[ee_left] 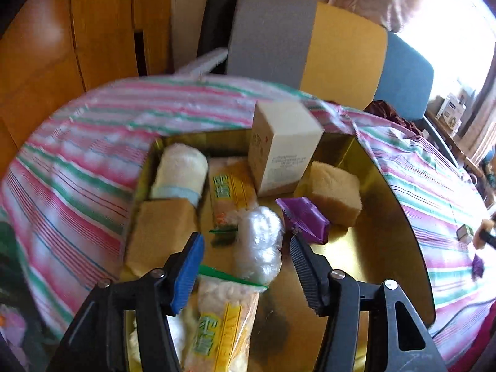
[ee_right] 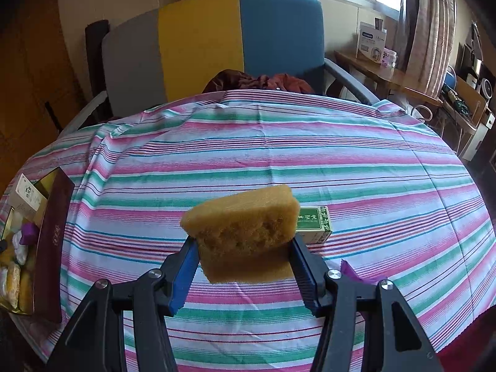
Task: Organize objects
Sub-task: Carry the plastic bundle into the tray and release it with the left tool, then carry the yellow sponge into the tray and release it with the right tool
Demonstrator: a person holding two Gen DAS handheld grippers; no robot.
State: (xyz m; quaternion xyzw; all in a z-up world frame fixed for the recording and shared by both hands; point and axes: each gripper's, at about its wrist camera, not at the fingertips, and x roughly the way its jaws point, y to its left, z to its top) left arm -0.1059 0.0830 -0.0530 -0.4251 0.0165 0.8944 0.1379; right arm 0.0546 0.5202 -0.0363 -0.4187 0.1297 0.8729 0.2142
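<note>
Two hand-held grippers: one works over a gold-lined box, the other hangs above the striped cloth.
Left hand-held gripper [ee_left: 246, 274]: jaws spread, nothing pinched; a clear crumpled wrap [ee_left: 259, 245] lies just ahead of the gap, and a yellow snack packet [ee_left: 221, 316] lies under its blue pad.
Right hand-held gripper [ee_right: 245, 271]: jaws pressed onto a yellow sponge [ee_right: 243, 226], which is lifted clear of the cloth and squeezed at both ends.
Box [ee_left: 372, 248]: open, gold inside, resting on the table; in the right wrist view it shows at the far left with a dark red outer wall.
Box contents: a rolled white towel [ee_left: 179, 170] at the far left corner, a tan sponge block [ee_left: 161, 232] just in front of it, a second yellow packet [ee_left: 231, 192] beside the towel, a white carton [ee_left: 283, 145] standing tilted at the back, a purple wrapper [ee_left: 305, 218] near the middle, another sponge block [ee_left: 334, 192] to its right.
Table [ee_right: 310, 161]: covered with a pink, green and white striped cloth.
Green carton [ee_right: 316, 224]: lies on the cloth just behind the held sponge, partly hidden by it.
Purple scrap [ee_right: 350, 271]: on the cloth beside the right jaw.
Chair [ee_right: 217, 49]: grey, yellow and blue back, beyond the table.
</note>
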